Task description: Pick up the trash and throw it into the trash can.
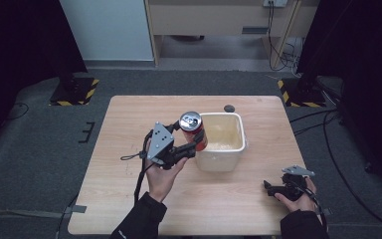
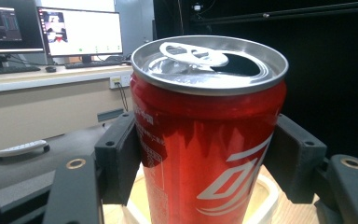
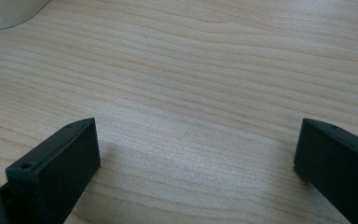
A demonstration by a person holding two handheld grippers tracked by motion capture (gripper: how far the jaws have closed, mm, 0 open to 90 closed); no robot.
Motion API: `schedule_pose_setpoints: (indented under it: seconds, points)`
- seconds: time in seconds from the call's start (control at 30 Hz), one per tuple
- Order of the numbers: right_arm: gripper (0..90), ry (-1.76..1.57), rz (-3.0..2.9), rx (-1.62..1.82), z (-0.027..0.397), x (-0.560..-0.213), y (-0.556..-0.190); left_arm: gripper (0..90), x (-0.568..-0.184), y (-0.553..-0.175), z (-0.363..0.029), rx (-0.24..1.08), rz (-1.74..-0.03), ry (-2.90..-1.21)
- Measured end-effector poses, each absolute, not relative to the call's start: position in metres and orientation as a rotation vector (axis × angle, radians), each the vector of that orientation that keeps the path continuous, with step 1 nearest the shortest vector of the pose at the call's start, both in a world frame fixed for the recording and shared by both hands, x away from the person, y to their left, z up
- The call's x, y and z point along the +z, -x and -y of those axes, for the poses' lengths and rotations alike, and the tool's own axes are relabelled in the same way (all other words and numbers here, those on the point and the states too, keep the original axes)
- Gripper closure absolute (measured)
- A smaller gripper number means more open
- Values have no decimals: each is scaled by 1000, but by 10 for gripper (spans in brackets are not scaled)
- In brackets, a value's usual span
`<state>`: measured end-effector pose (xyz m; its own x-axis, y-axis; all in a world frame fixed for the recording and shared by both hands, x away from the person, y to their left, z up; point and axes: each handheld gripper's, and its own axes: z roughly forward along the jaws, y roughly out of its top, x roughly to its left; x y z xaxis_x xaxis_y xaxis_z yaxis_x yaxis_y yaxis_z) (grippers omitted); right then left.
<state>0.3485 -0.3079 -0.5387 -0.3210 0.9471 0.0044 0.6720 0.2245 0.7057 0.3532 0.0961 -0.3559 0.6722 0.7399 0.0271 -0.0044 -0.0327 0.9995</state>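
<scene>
Item: red can, opened, upright, clamped on both sides by the left gripper, raised at the near-left edge of the cream tub. Best handled level, moved clear over the tub's rim. Right gripper: jaws wide apart, empty, low over bare table near its front-right edge; ample room there.

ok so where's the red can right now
The red can is held up off the table in the left tongs, at the left wall of the white tub near the middle of the high view.
</scene>
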Motion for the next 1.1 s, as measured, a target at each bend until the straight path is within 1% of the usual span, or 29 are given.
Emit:
schedule_pose_setpoints:
  seconds: [0.63,1.1]
  points:
    - [4,-1491,-2075,861,308,-539,-348,331,-365,-376,-75,662,-659,-1511]
    - [4,-1491,-2075,861,308,-539,-348,331,-394,-396,-56,644,-699,-1556]
